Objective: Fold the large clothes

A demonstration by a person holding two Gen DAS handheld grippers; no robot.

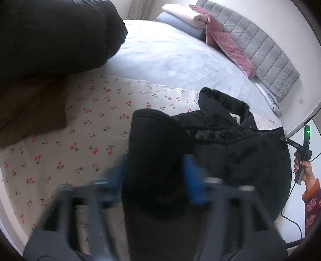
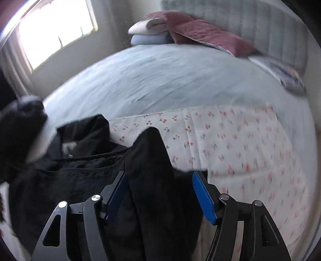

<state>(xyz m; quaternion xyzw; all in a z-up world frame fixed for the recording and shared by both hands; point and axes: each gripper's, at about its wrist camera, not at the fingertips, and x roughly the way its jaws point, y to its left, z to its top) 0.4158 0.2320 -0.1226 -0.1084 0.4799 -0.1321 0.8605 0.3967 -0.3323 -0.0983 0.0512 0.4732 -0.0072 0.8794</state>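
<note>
Both tongs straddle bunched black coat (image 1: pixel 230 152) folds: right tongs (image 2: pixel 162 192) gape, left tongs (image 1: pixel 156 176) too blurry to call. Fabric could easily slip onto the bed (image 1: pixel 96 120).

The setting is identified as a bedroom in a home. A bed (image 1: pixel 160 56) covered with a pale blue sheet is seen, with a cherry-print cloth (image 1: pixel 90 124) spread over its near part. A grey padded headboard (image 1: pixel 266 58) is mounted against the white wall. Folded pink and blue bedding (image 1: pixel 180 18) and a mauve quilted pillow (image 1: pixel 230 44) are stacked at the head end. A bright window (image 2: pixel 54 30) with a curtain (image 2: pixel 16 68) beside it is shown in the right wrist view.
</note>
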